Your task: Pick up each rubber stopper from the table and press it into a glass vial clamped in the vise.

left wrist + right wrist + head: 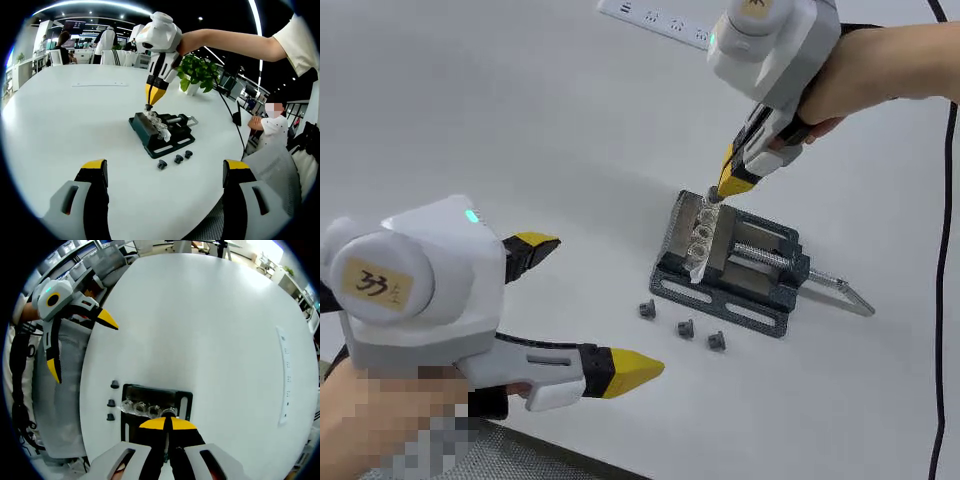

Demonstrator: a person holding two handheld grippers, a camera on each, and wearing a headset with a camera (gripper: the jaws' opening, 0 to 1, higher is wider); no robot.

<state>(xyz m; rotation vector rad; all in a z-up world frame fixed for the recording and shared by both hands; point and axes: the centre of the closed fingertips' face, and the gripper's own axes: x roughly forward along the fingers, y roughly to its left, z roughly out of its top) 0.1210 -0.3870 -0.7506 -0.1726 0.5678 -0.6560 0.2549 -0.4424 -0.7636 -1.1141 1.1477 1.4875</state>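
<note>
R gripper [721,189], jaws pinched together on a rubber stopper [712,198], sits atop the end glass vial [706,215] in the vise [760,275]. Risk: an off-axis push may cock the stopper, chip glass, or pop it from the tips. L gripper [608,304], jaws wide apart & empty, hangs well apart from vise. 3 spare stoppers [685,327] lie just beside vise base. Nothing blocks.

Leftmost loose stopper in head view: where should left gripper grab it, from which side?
Likely from straight above, jaws across the round sides of the stopper. It sits low on the table, apart from the vise base and its neighbour, so both jaws have room. The left gripper is open. Which end faces up: too small to tell.
</note>
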